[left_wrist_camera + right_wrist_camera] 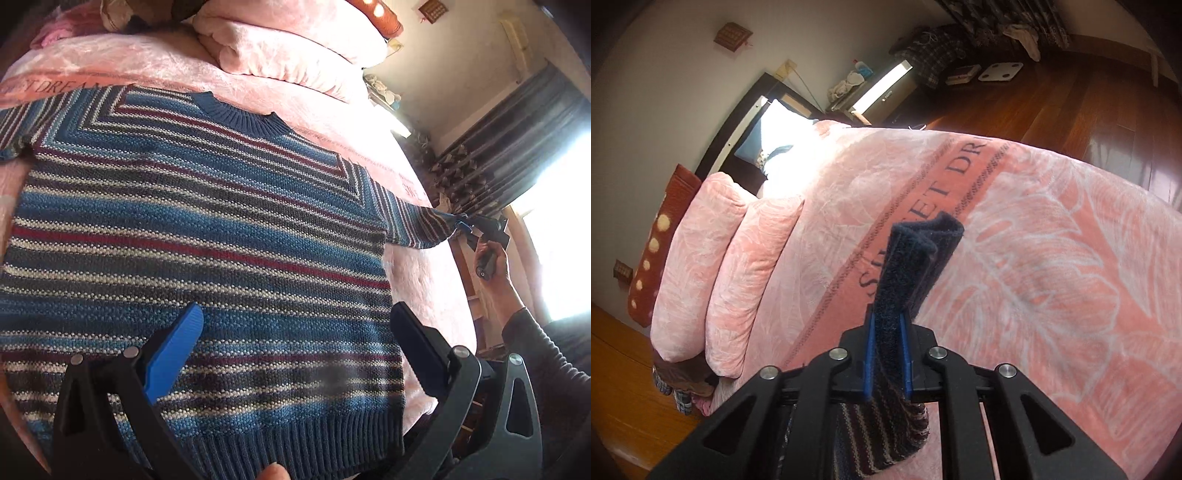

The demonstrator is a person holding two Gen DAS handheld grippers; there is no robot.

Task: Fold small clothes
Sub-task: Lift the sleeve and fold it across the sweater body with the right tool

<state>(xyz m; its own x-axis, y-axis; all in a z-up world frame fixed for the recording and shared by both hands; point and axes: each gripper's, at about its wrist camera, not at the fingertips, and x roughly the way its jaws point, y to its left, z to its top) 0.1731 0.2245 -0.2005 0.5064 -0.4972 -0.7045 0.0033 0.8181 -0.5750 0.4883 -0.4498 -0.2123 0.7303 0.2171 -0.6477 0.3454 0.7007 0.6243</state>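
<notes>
A small striped knit sweater (207, 236), blue, grey, white and dark red, lies flat on a pink bed blanket (424, 280), collar away from me. My left gripper (295, 321) hovers open above the sweater's lower body, nothing between its fingers. At the far right of the left wrist view, my right gripper (476, 225) holds the right sleeve's end, stretched out sideways off the bed edge. In the right wrist view the right gripper (886, 321) is shut on the sleeve's dark blue ribbed cuff (919, 258), which sticks up past the blue pads.
Folded pink pillows or quilts (720, 266) are stacked at the head of the bed, beside a red dotted cushion (653, 240). Beyond the bed lie a wooden floor (1071, 103), a nightstand (882, 92) and dark curtains (498, 155) by a bright window.
</notes>
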